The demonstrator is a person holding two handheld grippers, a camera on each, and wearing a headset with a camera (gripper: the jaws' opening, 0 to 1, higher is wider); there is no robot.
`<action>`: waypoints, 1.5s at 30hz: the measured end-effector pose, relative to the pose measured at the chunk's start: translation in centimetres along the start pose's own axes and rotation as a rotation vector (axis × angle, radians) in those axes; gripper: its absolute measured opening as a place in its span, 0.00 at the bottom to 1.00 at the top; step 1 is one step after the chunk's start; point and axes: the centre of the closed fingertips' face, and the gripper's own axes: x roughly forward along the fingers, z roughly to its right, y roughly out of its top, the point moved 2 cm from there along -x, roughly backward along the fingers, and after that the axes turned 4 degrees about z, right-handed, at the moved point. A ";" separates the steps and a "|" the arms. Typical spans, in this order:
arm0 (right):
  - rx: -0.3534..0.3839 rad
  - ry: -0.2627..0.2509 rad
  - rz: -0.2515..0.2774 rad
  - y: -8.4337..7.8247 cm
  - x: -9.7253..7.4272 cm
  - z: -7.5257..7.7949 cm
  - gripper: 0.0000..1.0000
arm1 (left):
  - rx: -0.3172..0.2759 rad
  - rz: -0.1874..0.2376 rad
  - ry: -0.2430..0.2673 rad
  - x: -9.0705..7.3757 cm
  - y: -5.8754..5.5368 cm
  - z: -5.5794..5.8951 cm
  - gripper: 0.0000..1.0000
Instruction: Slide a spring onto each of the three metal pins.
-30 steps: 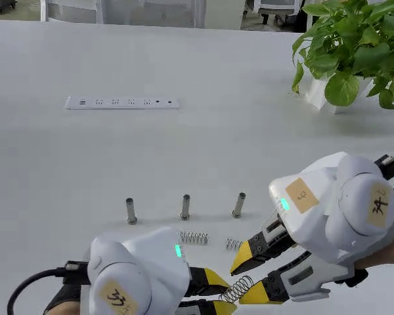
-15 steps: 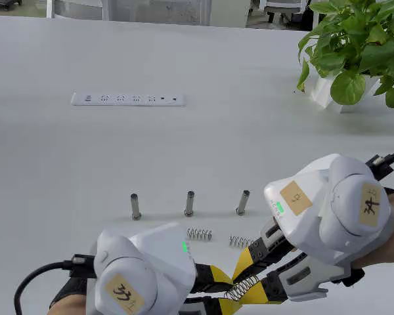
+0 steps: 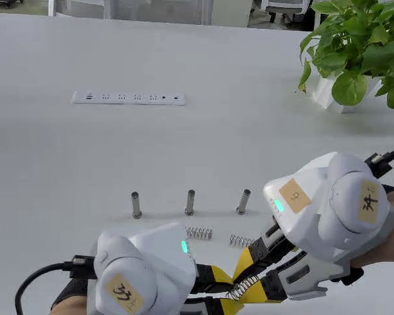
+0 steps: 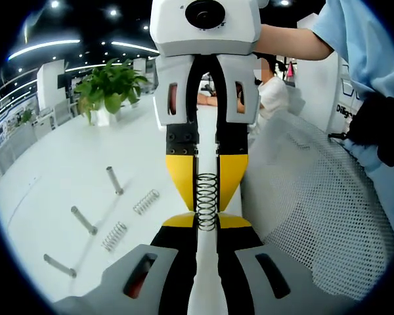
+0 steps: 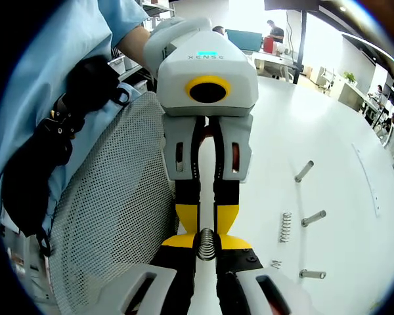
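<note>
Progress: 0 of 3 done, as far as the pics show. All 3 pins stand upright & bare in a row across the counter: left pin, mid pin, right pin. No coil is on any of them, so all 3 are left to do. Two springs lie flat on the counter just on the near side of the row, not touching the pins. The left loose spring is a bit right of the mid pin, and the right loose spring is just near of the right pin. The third, the held spring, is up off the counter at the near edge, bridging the two grippers, which meet tip to tip. The left gripper comes in from near left, the right gripper from the right. In the left gripper view the coil runs up the narrow gap btwn the right gripper's yellow jaws, w/ its lower end in the left gripper's own tips. In the right gripper view it's seen end-on at that gripper's tips. Both pairs of jaws look drawn in tight on it, so I read both as pinching the held spring. Prob. a hand-over or re-grip before threading; which one carries it I can't tell. Containers: the one I make out is the white pot at far right, holding a leafy green plant. Springs & pins sit loose on the bare counter. A power strip lies flat at far left, well apart from the work.
</note>
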 end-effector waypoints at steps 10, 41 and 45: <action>-0.003 0.008 -0.019 -0.1 -0.1 -0.1 0.07 | -0.002 0.007 0.000 0.1 0.0 0.0 0.07; -0.066 -0.020 -0.066 -0.3 -0.3 1.6 0.07 | -0.153 0.014 0.413 -5.4 -4.4 -6.0 0.74; -0.075 -0.026 -0.072 -0.2 -0.3 1.7 0.07 | -0.189 0.029 0.499 -6.7 -4.9 -7.1 0.89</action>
